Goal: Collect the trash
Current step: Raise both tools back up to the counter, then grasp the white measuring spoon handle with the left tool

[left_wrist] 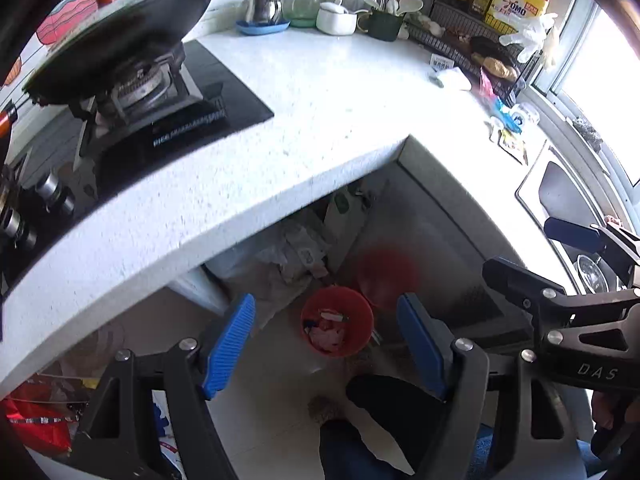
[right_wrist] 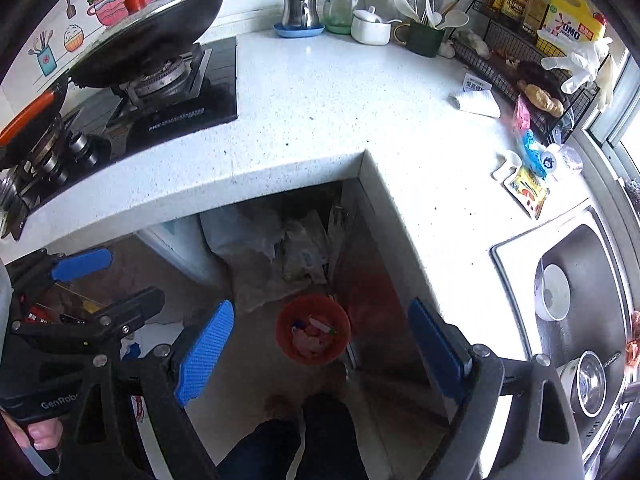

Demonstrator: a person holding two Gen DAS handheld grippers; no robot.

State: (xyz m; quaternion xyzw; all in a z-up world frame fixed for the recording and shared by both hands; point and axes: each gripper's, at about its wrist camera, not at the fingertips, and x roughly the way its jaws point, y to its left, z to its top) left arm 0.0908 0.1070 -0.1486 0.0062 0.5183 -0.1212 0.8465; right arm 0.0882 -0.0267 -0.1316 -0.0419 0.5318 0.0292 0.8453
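Note:
A red bin [left_wrist: 337,320] [right_wrist: 313,330] stands on the floor in the corner under the white countertop [right_wrist: 320,112], holding pink and white wrappers. My left gripper [left_wrist: 325,303] hangs high above it, blue pads wide apart, nothing between them. My right gripper [right_wrist: 321,306] hovers beside it at the same height, open and empty too. On the counter near the sink lie a yellow sachet [right_wrist: 527,192] [left_wrist: 512,146], a folded white tissue [right_wrist: 476,102], a pink wrapper [right_wrist: 522,114] and a blue packet [right_wrist: 530,148].
A wok [right_wrist: 148,36] sits on the stove at the left. The sink [right_wrist: 580,280] at the right holds bowls. A wire rack [right_wrist: 520,68] lines the back right. Crumpled plastic bags [right_wrist: 276,248] lie under the counter. The person's feet [right_wrist: 320,420] stand before the bin.

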